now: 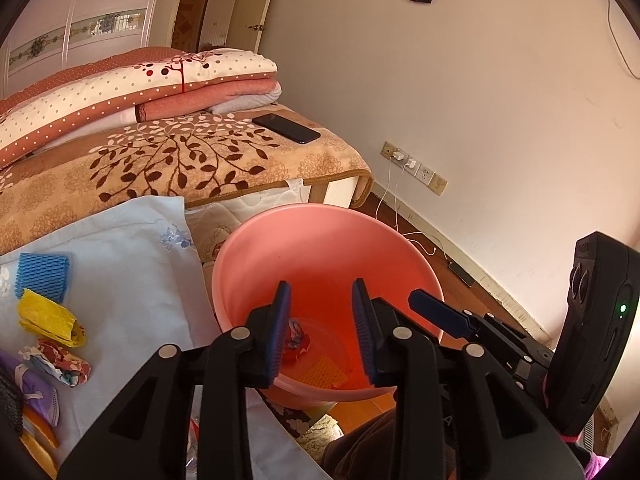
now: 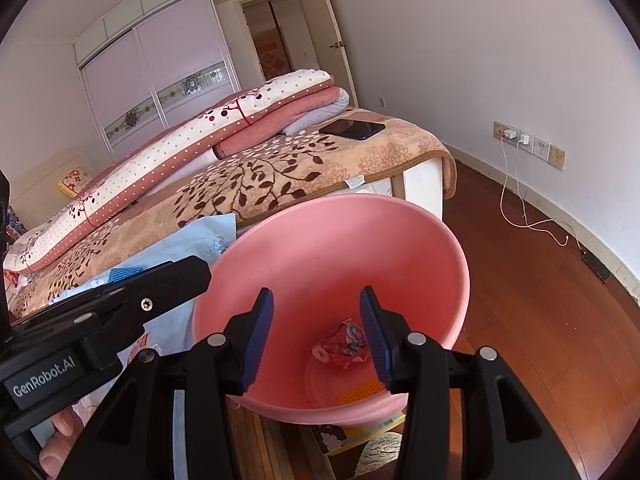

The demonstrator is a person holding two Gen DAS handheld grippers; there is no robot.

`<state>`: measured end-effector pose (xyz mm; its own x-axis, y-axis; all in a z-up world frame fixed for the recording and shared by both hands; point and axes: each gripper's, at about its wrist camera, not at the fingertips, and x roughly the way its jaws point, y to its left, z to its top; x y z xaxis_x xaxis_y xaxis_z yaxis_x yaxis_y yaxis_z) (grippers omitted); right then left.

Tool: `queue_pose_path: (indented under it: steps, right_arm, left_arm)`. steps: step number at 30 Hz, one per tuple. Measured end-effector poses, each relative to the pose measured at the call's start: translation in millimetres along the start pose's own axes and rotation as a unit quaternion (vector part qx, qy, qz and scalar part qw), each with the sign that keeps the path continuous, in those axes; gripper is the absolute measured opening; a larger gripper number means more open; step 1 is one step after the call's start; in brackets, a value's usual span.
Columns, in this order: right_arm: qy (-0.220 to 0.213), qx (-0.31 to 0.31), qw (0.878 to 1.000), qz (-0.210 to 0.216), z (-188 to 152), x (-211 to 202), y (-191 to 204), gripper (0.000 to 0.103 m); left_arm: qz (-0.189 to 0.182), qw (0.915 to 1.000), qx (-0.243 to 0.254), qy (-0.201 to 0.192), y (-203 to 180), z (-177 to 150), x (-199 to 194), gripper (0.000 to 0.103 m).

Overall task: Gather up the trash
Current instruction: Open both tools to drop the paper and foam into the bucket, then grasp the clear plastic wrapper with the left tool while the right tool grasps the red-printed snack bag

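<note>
Trash is partly collected. Left wrist view: the left gripper (image 1: 320, 328) hangs over the pink basin (image 1: 256, 248), jaws half open and empty; a crumpled wrapper (image 1: 297, 340) and orange mesh (image 1: 320, 372) lie inside. A blue mesh (image 1: 42, 276), a yellow wrapper (image 1: 50, 320) and a floral wrapper (image 1: 60, 360) wait on the cloth (image 1: 132, 280) at the bed's near edge.

Right wrist view: the right gripper (image 2: 316, 332) is likewise half open, holding nothing, above the same wrapper (image 2: 344, 344).

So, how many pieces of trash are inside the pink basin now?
2. A crumpled red patterned wrapper lies on the bottom of the pink basin, and an orange foam net lies flat near the front wall. Claw fingers hide part of the bottom, so more may be unseen.
</note>
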<state>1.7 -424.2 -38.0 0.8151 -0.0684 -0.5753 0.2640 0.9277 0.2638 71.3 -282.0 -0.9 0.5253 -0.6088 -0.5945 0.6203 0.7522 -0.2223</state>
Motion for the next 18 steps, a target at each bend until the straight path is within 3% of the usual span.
queue_pose_path:
  steps: [8, 18]
  right_arm:
    - [-0.012, -0.017, 1.0, 0.015, -0.8, -18.4, 18.0, 0.045]
    - [-0.007, -0.052, 0.997, 0.05, -13.0, -33.9, 58.4, 0.046]
  left_arm:
    - [0.021, 0.9995, 0.0, -0.026, 13.6, -0.7, -34.8, 0.032]
    - [0.069, 0.9963, 0.009, -0.05, 62.2, -15.3, -103.3, 0.032]
